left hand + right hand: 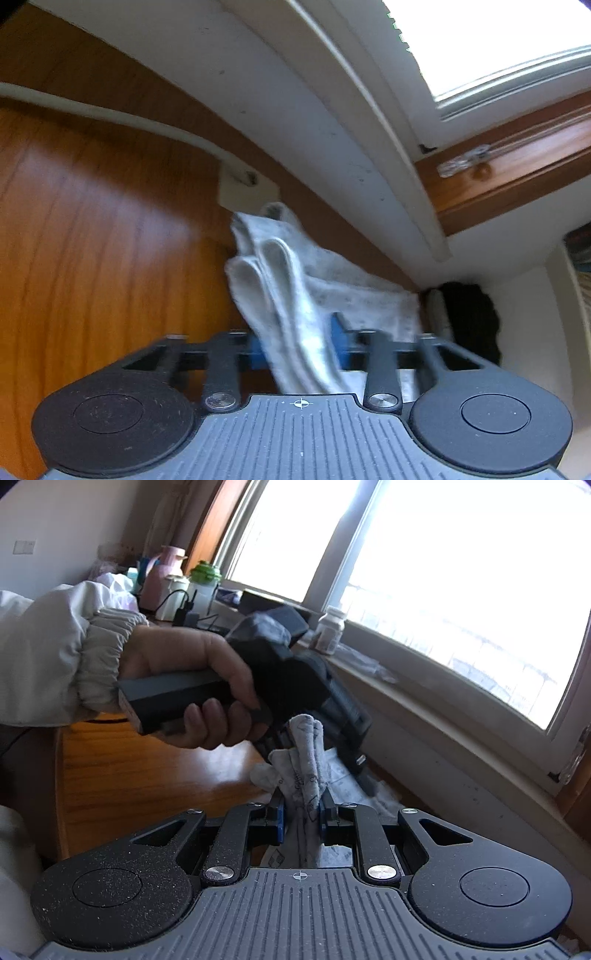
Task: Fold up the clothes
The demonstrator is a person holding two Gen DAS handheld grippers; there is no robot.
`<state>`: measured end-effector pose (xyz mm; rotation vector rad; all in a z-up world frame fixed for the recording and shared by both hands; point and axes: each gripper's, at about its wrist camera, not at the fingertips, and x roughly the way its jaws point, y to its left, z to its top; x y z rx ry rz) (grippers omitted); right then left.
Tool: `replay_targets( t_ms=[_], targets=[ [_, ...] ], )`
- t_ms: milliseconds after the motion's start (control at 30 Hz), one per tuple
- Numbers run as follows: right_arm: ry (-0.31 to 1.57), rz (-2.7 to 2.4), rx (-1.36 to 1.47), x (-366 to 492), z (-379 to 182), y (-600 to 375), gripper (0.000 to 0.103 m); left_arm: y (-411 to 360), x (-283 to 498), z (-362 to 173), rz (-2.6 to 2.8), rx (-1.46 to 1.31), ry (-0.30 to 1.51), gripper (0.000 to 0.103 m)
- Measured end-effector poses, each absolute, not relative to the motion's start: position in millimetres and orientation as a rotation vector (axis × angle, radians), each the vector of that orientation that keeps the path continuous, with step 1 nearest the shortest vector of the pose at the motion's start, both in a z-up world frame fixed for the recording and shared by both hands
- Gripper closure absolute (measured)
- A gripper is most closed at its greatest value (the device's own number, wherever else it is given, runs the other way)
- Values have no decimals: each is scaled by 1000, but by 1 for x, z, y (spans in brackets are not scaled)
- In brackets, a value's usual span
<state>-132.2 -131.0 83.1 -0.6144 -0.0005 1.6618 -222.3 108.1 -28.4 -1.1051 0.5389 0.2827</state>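
Observation:
A bundle of grey socks point(308, 760) stands up over the wooden table, pinched from two sides. My right gripper point(301, 816) is shut on its lower part, blue pads point(279, 821) pressing in on both sides. A hand in a white sleeve point(55, 657) holds my left gripper point(301, 744) at the bundle's top end. In the left wrist view the grey socks point(291, 317) fill the gap of the left gripper point(297, 341), and its blue pads point(338, 332) lie against the cloth.
A pale patterned cloth point(345, 771) lies on the wooden table point(129, 775) under the socks, and a black garment point(472, 317) sits by the wall. On the window sill point(424, 701) stand a white bottle point(330, 627), a pink flask point(164, 576) and a green-lidded jar point(203, 583).

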Motion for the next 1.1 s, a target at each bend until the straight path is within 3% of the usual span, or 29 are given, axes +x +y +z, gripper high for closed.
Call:
replay_targets(
  t_ms=[167,400,633,833,900,967,1033,1100],
  targets=[
    [-3,1648,-599,-126,86,-134,85,102,-219,-17,325,-1041,528,86],
    [-27,1605,-530,-110,107,-150,85,69,-187,48,370,-921,426,87],
    [-32,1454,-411,-49,146,-202,85,10,-93,112,300,-803,368,87],
    [19,1296,-294,17,158,-269,86,-55,21,131,201,-660,453,86],
    [68,1254,-253,38,150,-287,86,-78,64,118,176,-576,535,79],
    [160,1202,-200,65,133,-303,85,-91,95,100,158,-518,619,66],
    [305,1145,-164,97,106,-313,82,-93,110,87,147,-503,639,61],
    [420,1066,-145,124,76,-321,73,-84,108,87,143,-500,613,52]
  ],
)
